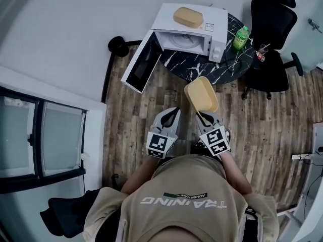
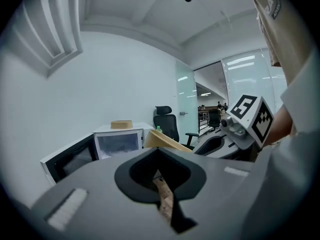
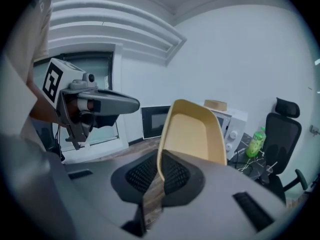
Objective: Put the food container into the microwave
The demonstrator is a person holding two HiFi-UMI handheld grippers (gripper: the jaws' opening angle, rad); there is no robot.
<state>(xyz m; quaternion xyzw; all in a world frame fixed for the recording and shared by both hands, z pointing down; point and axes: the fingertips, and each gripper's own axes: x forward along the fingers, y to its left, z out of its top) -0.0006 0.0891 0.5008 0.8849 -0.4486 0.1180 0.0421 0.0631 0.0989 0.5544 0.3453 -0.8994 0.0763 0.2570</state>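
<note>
Since the microwave (image 1: 166, 19) already has its door (image 1: 141, 64) swung wide open to the left, I'd call this the carry step. The container is picked up but hasn't reached the oven yet. The person stands on the wood floor (image 1: 131, 125), a little back from the round black marble bench (image 1: 202, 67) the microwave sits on.

The right gripper (image 1: 200, 116) is pinching the near rim of the tan food container (image 1: 202, 95). The container sticks out ahead of the gripper in mid-air, between the person and the bench, touching nothing else. In the right gripper view its open side faces back toward the camera. I think the far end is tipped up a bit, but the fisheye makes that hard to judge.

The left gripper (image 1: 173, 112) has its jaws pressed together with nothing between them, only a sliver of floor showing through. It hangs just beside the right one, pointing the same way.

Both forearms are bent with the elbows tucked in, and the grippers sit side by side in front of the belly, aimed at the bench.

Next move, as I read it: step in and reach the right arm up and forward, level the container, and slide it through the opening onto the microwave's floor. It needs to clear the door on the left. There's also a second tan container (image 1: 188, 17) on top of the microwave and a green bottle (image 1: 241, 37) off to the right, neither really in the path.
</note>
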